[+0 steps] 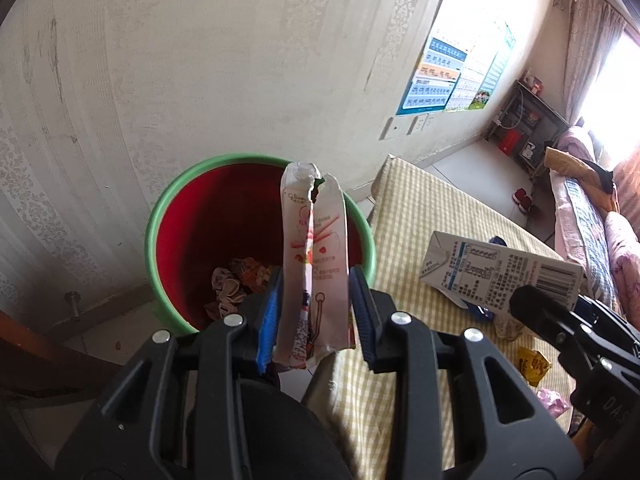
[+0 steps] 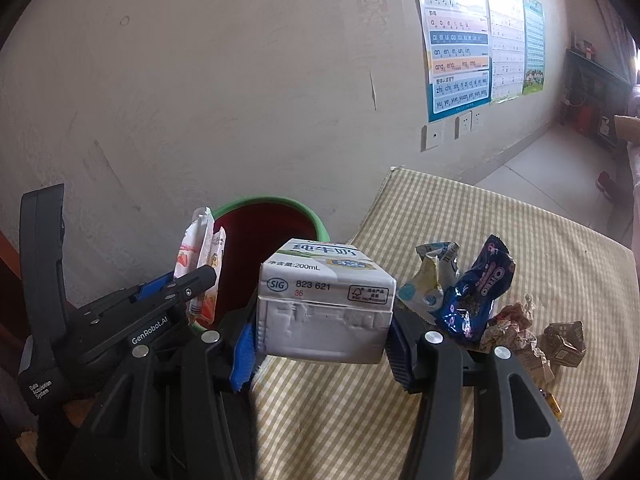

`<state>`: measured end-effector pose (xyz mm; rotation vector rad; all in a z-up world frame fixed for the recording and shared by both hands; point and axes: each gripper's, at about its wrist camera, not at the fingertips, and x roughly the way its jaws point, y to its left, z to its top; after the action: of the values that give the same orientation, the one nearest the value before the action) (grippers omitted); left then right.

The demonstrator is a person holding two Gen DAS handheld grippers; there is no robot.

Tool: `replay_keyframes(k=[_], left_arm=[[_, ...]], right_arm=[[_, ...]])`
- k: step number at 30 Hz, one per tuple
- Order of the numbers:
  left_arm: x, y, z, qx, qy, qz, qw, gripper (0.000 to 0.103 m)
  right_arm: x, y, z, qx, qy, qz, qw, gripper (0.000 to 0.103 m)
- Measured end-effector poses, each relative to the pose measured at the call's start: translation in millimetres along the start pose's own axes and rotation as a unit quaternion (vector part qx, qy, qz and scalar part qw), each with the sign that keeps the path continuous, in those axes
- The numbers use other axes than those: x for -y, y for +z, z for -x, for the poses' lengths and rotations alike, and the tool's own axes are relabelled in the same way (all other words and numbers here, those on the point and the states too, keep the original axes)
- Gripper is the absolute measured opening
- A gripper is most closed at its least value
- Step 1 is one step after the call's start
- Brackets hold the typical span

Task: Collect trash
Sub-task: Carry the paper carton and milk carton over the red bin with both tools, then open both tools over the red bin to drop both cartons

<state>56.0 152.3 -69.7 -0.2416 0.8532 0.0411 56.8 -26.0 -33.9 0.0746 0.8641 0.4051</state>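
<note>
My left gripper (image 1: 316, 304) is shut on a torn pink-and-white snack box (image 1: 316, 248), held upright over the near rim of a bin (image 1: 160, 208) that is green outside and red inside. Crumpled wrappers (image 1: 236, 284) lie at the bin's bottom. My right gripper (image 2: 320, 332) is shut on a white milk carton (image 2: 324, 300), held above the table's left edge just right of the bin (image 2: 316, 220). In the left wrist view that milk carton (image 1: 500, 268) and the right gripper (image 1: 560, 312) hang at the right. In the right wrist view the left gripper (image 2: 192, 284) with the snack box (image 2: 200, 248) is at the left.
A table with a yellow checked cloth (image 2: 520, 232) carries more trash: a blue Oreo wrapper (image 2: 476, 292), a pale wrapper (image 2: 432, 280), crumpled brown paper (image 2: 516, 328), a small brown carton (image 2: 564, 340). A yellow wrapper (image 1: 532, 364) lies near the edge. The wall with posters (image 2: 460, 40) stands behind the bin.
</note>
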Motion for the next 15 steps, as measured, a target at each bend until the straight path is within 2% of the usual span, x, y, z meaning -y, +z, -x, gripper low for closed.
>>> replay_keyframes(k=[9,15], left_arm=[[-26.0,14.3,-12.8,-0.004,0.02,0.027,0.9994,0.032],[-39.1,18.3,-29.4,-0.024,0.014,0.04,0.9988,0.033]], right_arm=[[-11.9,15.1,-23.0,-0.008,0.008,0.007,1.0,0.052],[-16.6,19.7,-42.2,-0.02,0.01,0.006,1.0,0.052]])
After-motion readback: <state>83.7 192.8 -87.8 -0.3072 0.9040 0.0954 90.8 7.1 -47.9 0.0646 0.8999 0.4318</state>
